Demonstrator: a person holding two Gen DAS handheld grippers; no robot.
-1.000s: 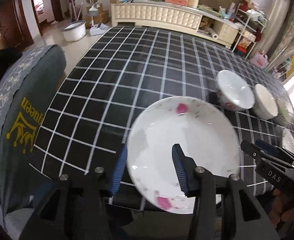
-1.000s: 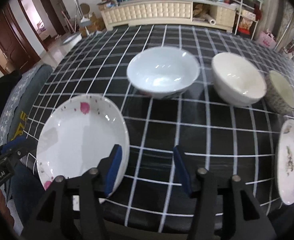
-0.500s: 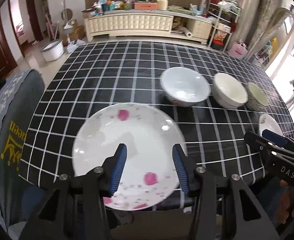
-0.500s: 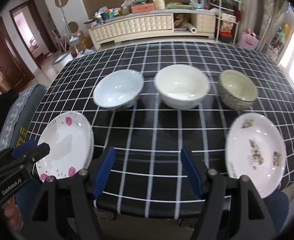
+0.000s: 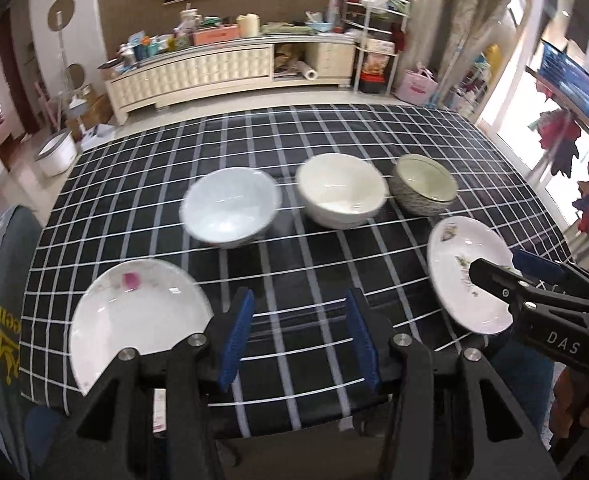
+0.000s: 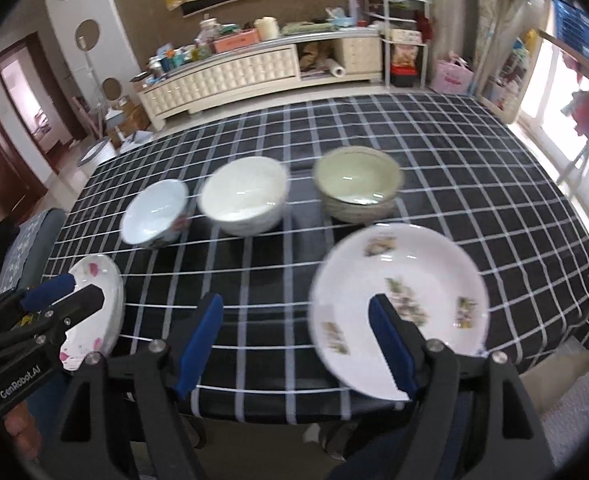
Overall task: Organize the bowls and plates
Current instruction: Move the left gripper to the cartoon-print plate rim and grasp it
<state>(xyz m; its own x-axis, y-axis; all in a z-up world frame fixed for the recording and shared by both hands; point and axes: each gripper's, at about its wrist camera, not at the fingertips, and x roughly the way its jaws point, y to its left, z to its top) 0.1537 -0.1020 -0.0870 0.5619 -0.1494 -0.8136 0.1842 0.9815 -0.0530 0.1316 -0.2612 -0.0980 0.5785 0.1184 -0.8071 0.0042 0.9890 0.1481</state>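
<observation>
Blue-padded, the left hand-held gripper (image 5: 298, 334) hangs wide and empty over the counter's (image 5: 374, 128) near edge; the right hand-held gripper (image 6: 294, 346) gapes too, one pad over the leaf-patterned plate (image 6: 426, 276) at 5 o'clock. The pink-flowered plate (image 5: 134, 316) lies at 7. Behind stand three bowls: pale blue bowl (image 5: 230, 204), cream bowl (image 5: 340, 190), speckled green bowl (image 5: 422, 188). Two plates, then. Glazed ware looks stiff, slippery, chippable; I'd pinch each at its rim.

Table (image 5: 374, 128) has a black cloth with white grid lines — three bowls in a row: pale blue bowl (image 5: 230, 206), white bowl (image 5: 341, 191), green bowl (image 5: 422, 189). Near edge: pink-flowered plate (image 5: 134, 316) left, leaf-print plate (image 5: 462, 268) right.
</observation>
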